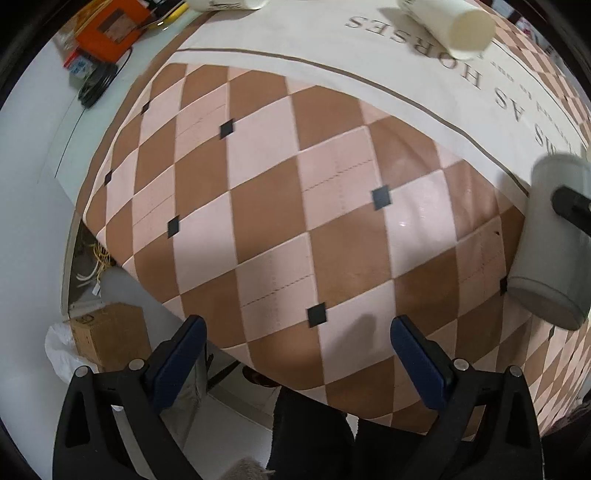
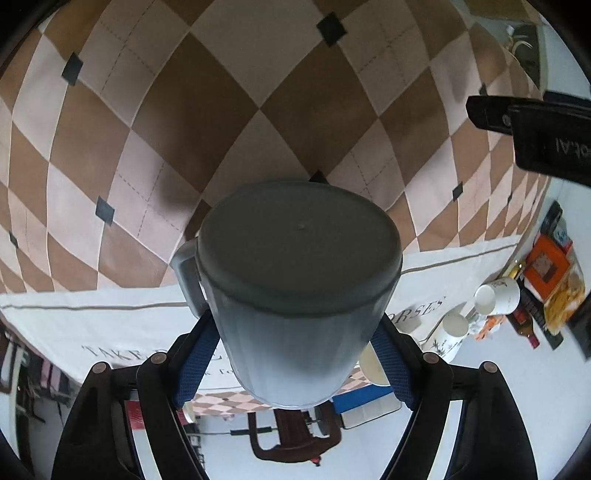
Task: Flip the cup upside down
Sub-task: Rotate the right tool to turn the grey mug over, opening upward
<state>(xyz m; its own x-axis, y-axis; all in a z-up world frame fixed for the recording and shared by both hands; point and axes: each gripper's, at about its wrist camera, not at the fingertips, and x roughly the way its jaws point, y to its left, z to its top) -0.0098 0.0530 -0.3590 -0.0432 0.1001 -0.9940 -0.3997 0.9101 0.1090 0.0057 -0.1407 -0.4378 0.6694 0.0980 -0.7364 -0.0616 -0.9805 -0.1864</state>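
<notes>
gripping the grey cup [image 2: 295, 295], the right gripper [image 2: 295, 354] holds it above the checkered tabletop [image 2: 258, 110].
its jaws clench the ribbed sides, flat base toward the camera, handle at 9 o'clock. the left gripper [image 1: 295, 343] hangs with jaws released; in its view the cup sits at 3 o'clock, white cups [image 1: 454, 26] at 1 o'clock.

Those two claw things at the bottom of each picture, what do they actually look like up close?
Both look alike. The left gripper has a glossy black plastic frame with silver round pivot pins and two flat fingers faced with dark blue textured pads. The right gripper has the same black frame, pins and blue woven-looking pads. No cables or sleeves show.
</notes>
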